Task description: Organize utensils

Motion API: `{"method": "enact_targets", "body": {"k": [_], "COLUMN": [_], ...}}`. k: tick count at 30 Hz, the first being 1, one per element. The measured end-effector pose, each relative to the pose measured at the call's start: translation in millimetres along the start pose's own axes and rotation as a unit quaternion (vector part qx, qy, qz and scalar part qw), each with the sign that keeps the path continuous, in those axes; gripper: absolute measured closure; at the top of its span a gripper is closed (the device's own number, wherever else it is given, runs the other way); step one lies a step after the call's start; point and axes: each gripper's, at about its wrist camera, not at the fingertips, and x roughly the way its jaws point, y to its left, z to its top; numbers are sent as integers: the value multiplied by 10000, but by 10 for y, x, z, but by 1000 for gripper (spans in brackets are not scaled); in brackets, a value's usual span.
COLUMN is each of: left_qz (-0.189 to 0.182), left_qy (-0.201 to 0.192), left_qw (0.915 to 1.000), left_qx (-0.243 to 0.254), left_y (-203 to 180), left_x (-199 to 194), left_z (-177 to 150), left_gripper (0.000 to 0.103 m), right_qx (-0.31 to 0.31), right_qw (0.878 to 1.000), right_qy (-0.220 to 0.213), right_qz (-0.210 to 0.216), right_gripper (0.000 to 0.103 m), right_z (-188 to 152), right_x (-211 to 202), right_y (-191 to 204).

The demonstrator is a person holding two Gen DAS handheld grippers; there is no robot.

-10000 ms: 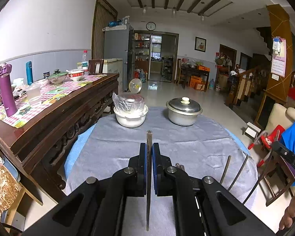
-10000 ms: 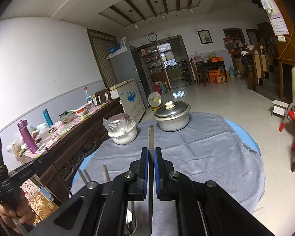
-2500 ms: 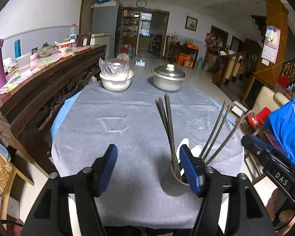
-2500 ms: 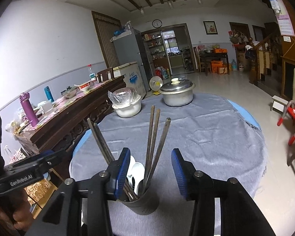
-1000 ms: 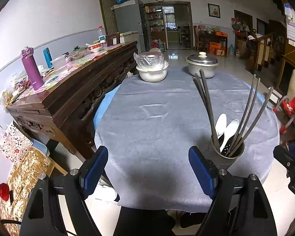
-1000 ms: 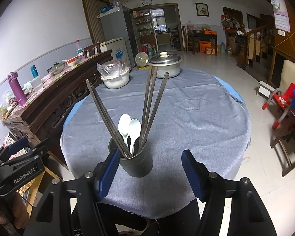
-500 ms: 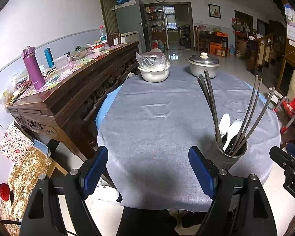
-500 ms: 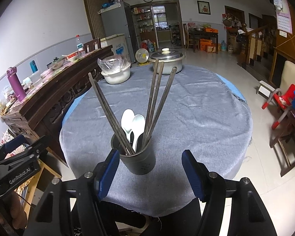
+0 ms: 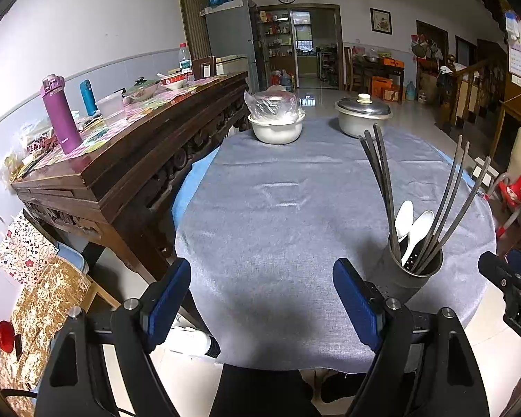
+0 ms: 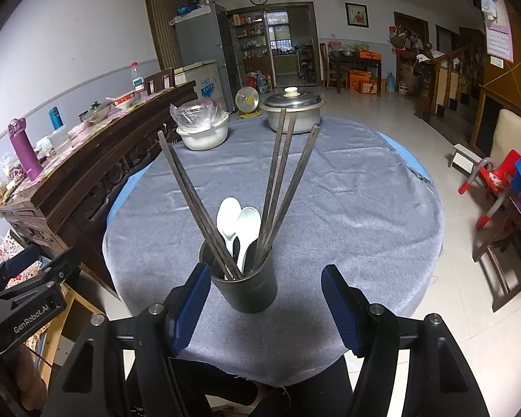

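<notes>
A dark round utensil holder stands near the front edge of the grey-clothed round table. It holds several dark chopsticks and two white spoons. My right gripper is open and empty, its jaws spread just in front of the holder. In the left wrist view the holder is at the right, beside the right fingertip. My left gripper is open and empty over the table's front edge.
A white bowl covered in plastic and a lidded metal pot sit at the table's far side. A dark wooden sideboard with bottles stands close on the left. Chairs stand at the right.
Both grippers, shut on chopsticks ten seconds ago, have opened and drawn back from the holder, which now holds all the chopsticks. In the last second there is only slight drift.
</notes>
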Motion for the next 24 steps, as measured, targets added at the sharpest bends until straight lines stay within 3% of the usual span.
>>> {"method": "enact_targets", "body": {"k": [24], "left_qz": [-92], "left_qy": [-307], "left_qw": [9995], "left_qx": [41], "left_y": [48], "left_x": [-261], "left_z": [-21], "left_gripper": [19], "right_qx": [74], "right_qw": [9997], "right_qy": [-213], "right_qz": [-106], "right_gripper": [33], "right_z": [-19], "right_x": [-204], "right_y": [43]}}
